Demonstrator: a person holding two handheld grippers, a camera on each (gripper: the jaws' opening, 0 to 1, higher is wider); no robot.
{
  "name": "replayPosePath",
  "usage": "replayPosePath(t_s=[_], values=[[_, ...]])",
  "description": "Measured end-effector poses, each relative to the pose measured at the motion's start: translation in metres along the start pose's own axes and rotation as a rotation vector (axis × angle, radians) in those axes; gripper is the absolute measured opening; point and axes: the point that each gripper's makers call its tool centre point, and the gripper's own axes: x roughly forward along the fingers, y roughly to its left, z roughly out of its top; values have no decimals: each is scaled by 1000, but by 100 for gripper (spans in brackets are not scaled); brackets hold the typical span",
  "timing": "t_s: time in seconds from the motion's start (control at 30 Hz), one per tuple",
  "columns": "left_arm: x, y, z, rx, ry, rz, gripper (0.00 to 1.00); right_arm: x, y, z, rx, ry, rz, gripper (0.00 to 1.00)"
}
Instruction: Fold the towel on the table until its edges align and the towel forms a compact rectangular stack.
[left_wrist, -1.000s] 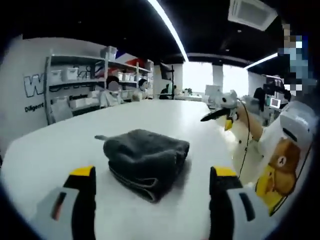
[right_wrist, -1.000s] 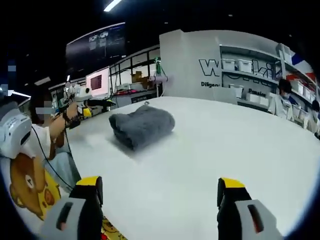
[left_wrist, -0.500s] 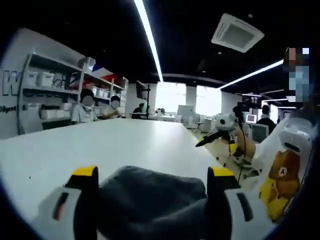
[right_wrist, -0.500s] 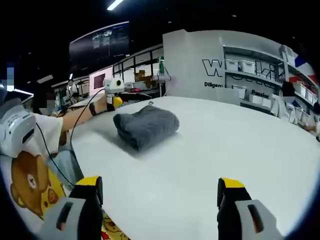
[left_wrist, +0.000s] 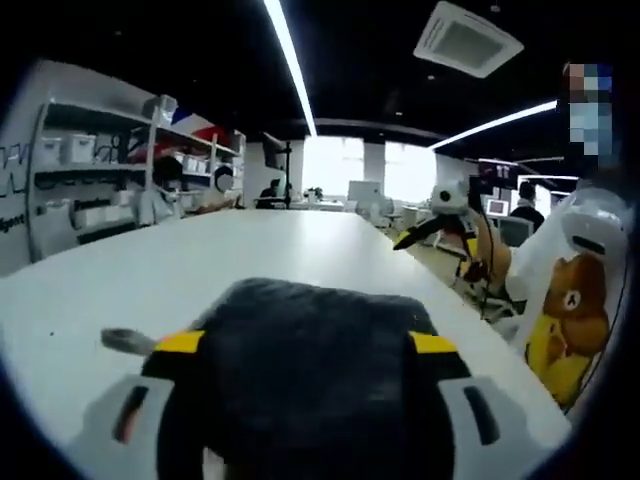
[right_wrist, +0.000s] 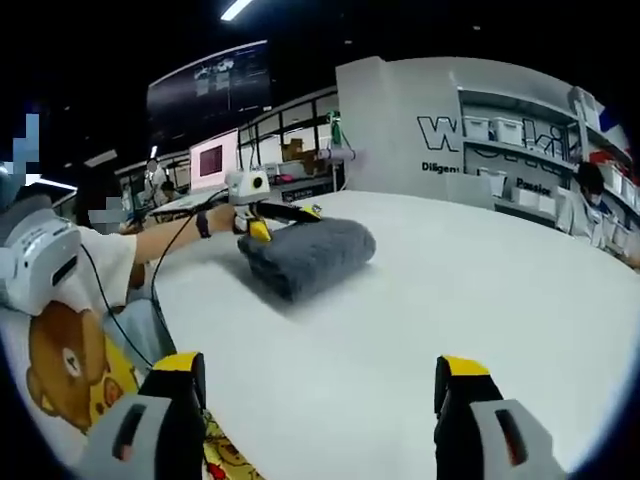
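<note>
1. Table (right_wrist: 420, 300): broad, white, matte. It carries the one task item and stretches away under both of my tools.

2. Shelving (right_wrist: 520, 140): white racks of lidded bins against the lettered wall, beyond the far edge of the table; seated people are near them. In my left gripper view the same racks (left_wrist: 90, 170) stand at the left.

3. My shirt (right_wrist: 70, 340): white with a bear print, at the left of my right gripper view; the bear print also shows at the right of the left gripper view.

4. Towel (left_wrist: 310, 370): dark grey, folded into a thick, compact stack lying on the table. In my left gripper view it bulks up between my jaws, and a small grey tag (left_wrist: 125, 340) pokes out at its left. In my right gripper view the towel (right_wrist: 310, 258) lies well ahead of the jaws, towards my side of the table.

5. Left gripper (left_wrist: 310, 345): grey body, yellow-tipped jaws spread wide, one on each side of the towel stack, not clamped on it. From the right gripper view, my left gripper (right_wrist: 265, 215) is at the towel's near end; I cannot tell from there whether it touches.

6. Right gripper (right_wrist: 320, 385): yellow-tipped jaws parted and holding nothing, over bare tabletop, well apart from the towel. In the left gripper view, my right gripper (left_wrist: 440, 215) is raised at the right.
</note>
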Motion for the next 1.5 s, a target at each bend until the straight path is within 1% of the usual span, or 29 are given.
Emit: replayPosePath(t_s=[0.07, 0.13, 0.2, 0.27, 0.33, 0.4, 0.47, 0.57, 0.63, 0.67, 0.73, 0.77, 0.8, 0.83, 0.87, 0.93, 1.0, 1.03, 1.07, 1.13, 1.17, 1.23, 1.3, 1.33, 1.37, 1.4, 1.43, 1.47, 1.5], values=[[-2, 1, -7, -2, 5, -7, 87, 2, -1, 1, 0, -2, 3, 99], [-3, -2, -7, -9, -12, -22, 88, 3, -1, 1, -1, -3, 4, 99], [-2, -1, -6, 3, -11, -22, 88, 5, -1, 1, -2, -1, 6, 99], [1, 0, -10, 24, 4, -30, 89, 6, -1, -1, -3, 5, 6, 99], [3, 4, -16, 18, 18, -26, 89, 7, -1, -2, -1, 7, 10, 99], [4, 8, -22, -2, 31, -3, 90, 7, -1, -4, 2, 6, 12, 99], [4, 8, -23, 1, 22, 1, 91, 8, 0, -7, 7, 7, 16, 99], [3, 5, -22, 1, 9, 14, 91, 9, 1, -11, 10, 14, 20, 99], [0, 5, -19, -11, 6, 41, 92, 10, 0, -11, 4, 13, 7, 99], [-3, 5, -14, -23, 1, 67, 94, 10, -1, -10, -1, 10, -2, 99], [-10, 3, -3, -34, -28, 121, 99, 10, -2, -7, 0, 2, -22, 99], [-17, 0, 4, -33, -40, 169, 99, 11, -3, -7, 5, 2, -32, 99], [-31, -1, 12, -26, -54, 250, 99, 12, -3, -6, 8, 2, -45, 99], [-44, -1, 13, -31, -39, 318, 99, 12, -4, -6, 10, 2, -57, 99], [-56, -6, 13, -18, -23, 370, 99, 13, -5, -7, 12, 6, -69, 99], [-88, -13, 9, -30, 7, 503, 99, 15, -7, -8, 13, 17, -95, 99], [-119, -25, 3, -48, 20, 615, 99, 18, -10, -8, 4, 13, -138, 99], [-134, -32, -5, -87, 38, 682, 98, 19, -11, -7, 4, 8, -151, 98], [-148, -40, -16, -122, 76, 732, 98, 19, -13, -6, 5, -1, -174, 98], [-169, -56, -30, -167, 88, 826, 98, 21, -16, -2, -3, -23, -214, 98], [-177, -65, -35, -181, 88, 859, 98, 23, -16, 0, -6, -31, -233, 98], [-187, -79, -40, -194, 59, 915, 98, 27, -15, 2, -14, -40, -262, 98], [-194, -93, -49, -214, 68, 963, 99, 33, -12, 1, -20, -30, -284, 99], [-195, -96, -52, -220, 76, 976, 99, 35, -10, 1, -25, -25, -294, 99], [-197, -103, -59, -243, 92, 1006, 99, 37, -7, 0, -31, -20, -302, 99], [-196, -107, -60, -235, 92, 1012, 99, 39, -5, 1, -31, -19, -308, 99], [-197, -109, -61, -244, 86, 1029, 99, 39, -3, 2, -32, -24, -313, 99], [-200, -110, -60, -265, 64, 1059, 99, 41, 0, 3, -35, -26, -316, 99], [-201, -113, -59, -253, 68, 1069, 99, 42, 2, 3, -39, -24, -318, 99]])
